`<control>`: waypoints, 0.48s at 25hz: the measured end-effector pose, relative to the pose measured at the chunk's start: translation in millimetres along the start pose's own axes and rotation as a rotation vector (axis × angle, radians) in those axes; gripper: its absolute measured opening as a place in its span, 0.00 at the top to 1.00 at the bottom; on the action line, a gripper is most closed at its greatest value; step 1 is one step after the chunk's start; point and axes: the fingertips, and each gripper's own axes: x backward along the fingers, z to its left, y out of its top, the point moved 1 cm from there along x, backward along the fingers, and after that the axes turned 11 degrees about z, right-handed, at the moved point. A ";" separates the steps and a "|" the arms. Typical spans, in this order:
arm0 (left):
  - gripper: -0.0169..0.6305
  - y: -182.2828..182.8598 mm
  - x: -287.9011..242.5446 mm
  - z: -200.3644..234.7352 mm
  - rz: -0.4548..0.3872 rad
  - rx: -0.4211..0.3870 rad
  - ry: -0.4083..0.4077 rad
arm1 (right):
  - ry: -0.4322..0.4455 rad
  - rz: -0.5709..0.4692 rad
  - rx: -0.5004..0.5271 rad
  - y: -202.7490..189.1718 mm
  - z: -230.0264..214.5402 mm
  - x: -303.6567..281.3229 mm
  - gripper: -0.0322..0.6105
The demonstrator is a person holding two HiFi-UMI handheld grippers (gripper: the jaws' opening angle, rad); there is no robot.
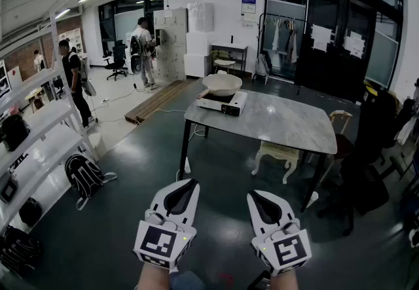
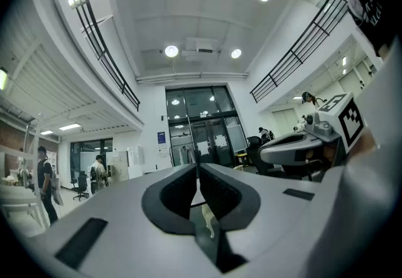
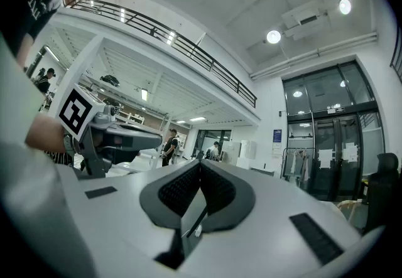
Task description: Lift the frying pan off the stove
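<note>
A cream frying pan (image 1: 222,84) sits on a white portable stove (image 1: 222,103) at the far left end of a marble-topped table (image 1: 281,126). Both grippers are held low and near me, several steps short of the table. My left gripper (image 1: 190,183) is shut with nothing in it, and my right gripper (image 1: 252,194) is shut and empty too. In the left gripper view the left gripper (image 2: 198,165) has its jaws pressed together, aimed at the glass doors. The right gripper view shows the right gripper (image 3: 200,164) with its jaws also closed.
A white chair (image 1: 278,156) stands under the table's near side; dark chairs (image 1: 357,181) crowd its right. White shelving (image 1: 36,131) with bags lines the left, a backpack (image 1: 85,177) on the floor beside it. Two people (image 1: 141,50) stand far back left.
</note>
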 end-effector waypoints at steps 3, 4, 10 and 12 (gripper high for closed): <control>0.95 1.9 0.7 -4.6 -0.001 0.006 -0.040 | -0.006 -0.042 -0.019 6.7 -1.1 0.5 0.91; 0.95 0.7 -0.7 -6.5 0.008 0.010 -0.059 | -0.007 -0.047 -0.020 7.4 -2.1 0.1 0.91; 0.95 -4.6 -17.6 -7.0 0.060 0.010 -0.097 | -0.005 -0.040 0.001 5.2 -8.4 -12.5 0.91; 0.95 -7.1 -28.6 -1.8 0.065 0.003 -0.079 | -0.007 -0.033 0.014 2.5 -13.6 -19.6 0.91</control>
